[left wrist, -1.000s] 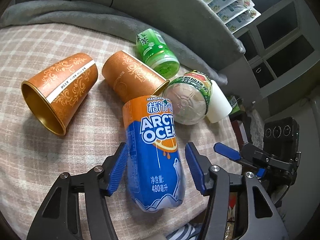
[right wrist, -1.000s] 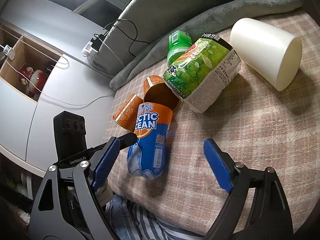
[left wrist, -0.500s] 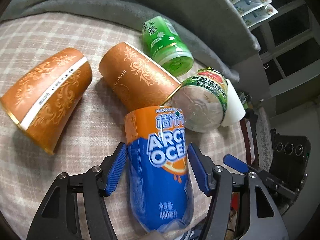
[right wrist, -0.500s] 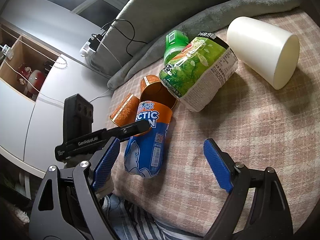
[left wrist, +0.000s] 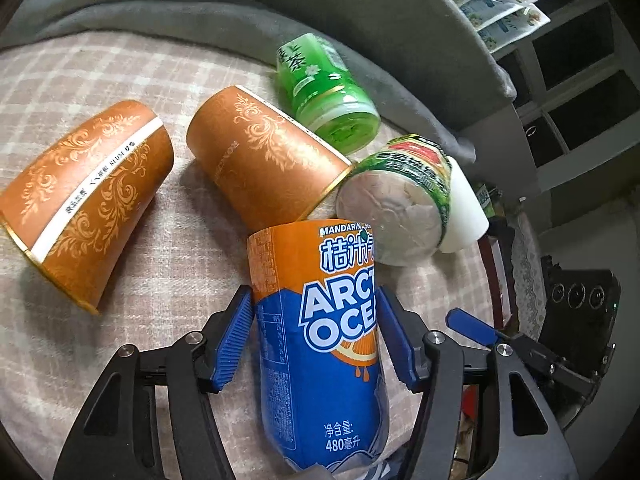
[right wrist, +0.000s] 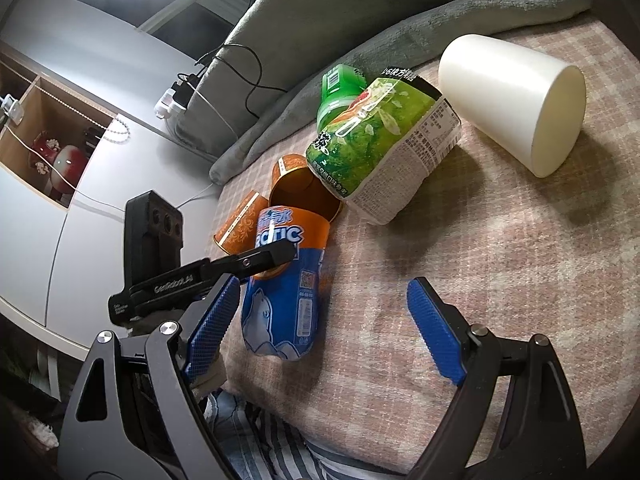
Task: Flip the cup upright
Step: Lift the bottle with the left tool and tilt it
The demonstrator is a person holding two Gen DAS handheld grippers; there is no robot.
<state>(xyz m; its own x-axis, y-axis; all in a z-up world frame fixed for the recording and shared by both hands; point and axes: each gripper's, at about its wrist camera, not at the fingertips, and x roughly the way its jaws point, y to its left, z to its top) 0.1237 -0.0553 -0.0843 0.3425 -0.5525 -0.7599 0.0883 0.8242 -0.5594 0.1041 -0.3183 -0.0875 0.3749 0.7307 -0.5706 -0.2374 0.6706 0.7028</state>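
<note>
A blue and orange Arctic Ocean cup [left wrist: 320, 344] lies on its side on the plaid cloth; it also shows in the right wrist view [right wrist: 284, 280]. My left gripper [left wrist: 316, 340] straddles it, pads close to or touching both sides. My right gripper [right wrist: 320, 332] is open and empty above the cloth, to the right of that cup. Other cups lie on their sides: two orange patterned ones [left wrist: 84, 200] [left wrist: 268, 160], a green tea cup [left wrist: 328, 92], a green noodle cup [left wrist: 400, 212] and a white cup [right wrist: 516, 100].
A grey blanket [left wrist: 200, 12] bounds the far side of the plaid cloth [right wrist: 500, 280]. The cloth's near edge drops off beside the blue cup. A white cabinet with cables [right wrist: 120, 100] stands to the left in the right wrist view.
My left gripper has moved forward along the blue cup and its jaws have narrowed around it. The right gripper has hardly moved.
</note>
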